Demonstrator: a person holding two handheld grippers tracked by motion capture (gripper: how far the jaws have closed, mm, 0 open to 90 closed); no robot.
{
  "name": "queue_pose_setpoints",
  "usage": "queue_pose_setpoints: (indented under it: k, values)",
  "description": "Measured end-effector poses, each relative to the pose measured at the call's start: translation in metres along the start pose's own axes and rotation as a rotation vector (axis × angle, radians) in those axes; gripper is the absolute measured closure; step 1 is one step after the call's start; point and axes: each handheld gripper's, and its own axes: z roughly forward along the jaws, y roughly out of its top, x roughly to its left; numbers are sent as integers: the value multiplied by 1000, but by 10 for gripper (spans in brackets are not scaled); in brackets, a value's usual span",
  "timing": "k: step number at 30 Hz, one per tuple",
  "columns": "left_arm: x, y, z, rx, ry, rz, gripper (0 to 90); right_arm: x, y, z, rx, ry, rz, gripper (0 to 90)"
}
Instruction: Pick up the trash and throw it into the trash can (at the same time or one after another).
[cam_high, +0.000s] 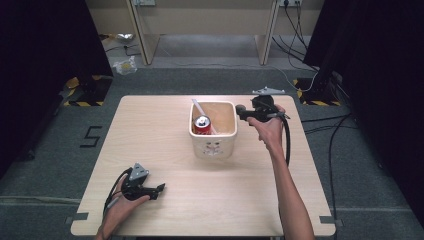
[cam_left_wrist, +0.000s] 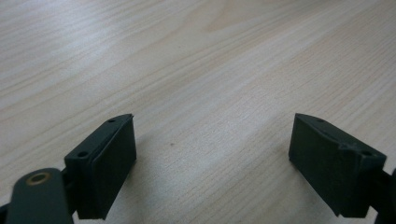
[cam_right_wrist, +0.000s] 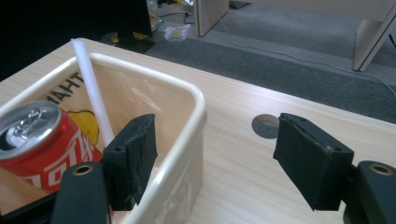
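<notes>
Evidently the can (cam_high: 202, 123) stands inside the tub (cam_high: 220, 147) mid-desk beside a straw (cam_right_wrist: 93, 93); light, thin-walled, slippery, best pinched across its sides. Both grippers' jaws are spread, empty.

Left claw (cam_high: 161, 188) rests low with jaws wide apart; right claw (cam_high: 240, 111), arm outstretched, gapes too.

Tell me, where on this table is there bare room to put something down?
Bare wood runs left of the cream tub, and along the near edge between the left hand-held gripper and the person's right forearm. It is crowded inside the tub, beside the red can and white straw.
</notes>
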Motion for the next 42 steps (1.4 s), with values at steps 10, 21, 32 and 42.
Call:
queue_pose_setpoints:
  k: [10, 21, 32, 42]
  values:
    - [0, 0, 0, 0, 1, 0, 141, -12, -20, -14, 28, -60, -22, 231]
    - [0, 0, 0, 1, 1, 1, 141, -17, -46, -24, 54, -67, -27, 223]
    - [0, 0, 0, -1, 1, -1, 141, -19, -71, -31, 70, -65, -19, 223]
    - [0, 0, 0, -1, 1, -1, 141, -21, -88, -39, 74, -66, -19, 208]
